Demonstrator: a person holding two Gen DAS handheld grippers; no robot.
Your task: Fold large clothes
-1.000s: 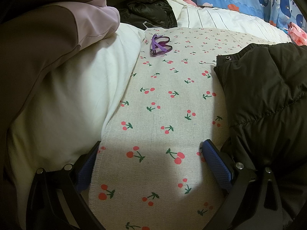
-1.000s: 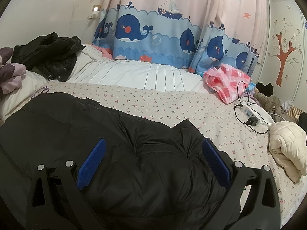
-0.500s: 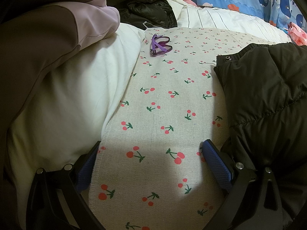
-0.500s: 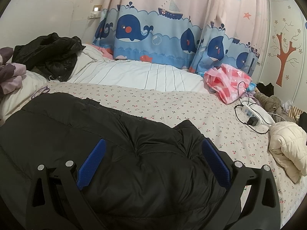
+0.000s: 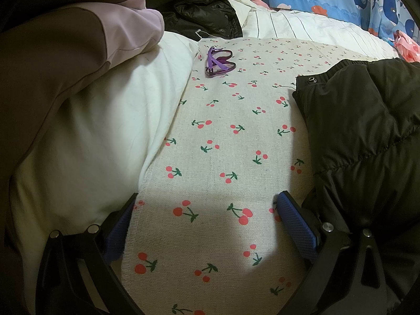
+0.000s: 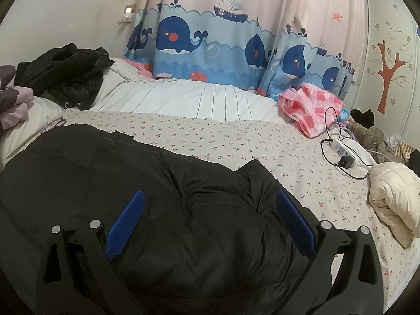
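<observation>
Child's bedroom in home: bed with cherry-print sheet (image 6: 236,141), white pillow (image 5: 105,136), whale-and-sailboat curtain (image 6: 223,44), tree decal (image 6: 388,71) on wall, power strip (image 6: 344,152) on bed, jackets strewn around.

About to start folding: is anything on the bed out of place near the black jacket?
Yes: purple glasses lie loose on the cherry-print sheet, beside the pillow and clear of the black jacket. They could get swept or crushed.
</observation>
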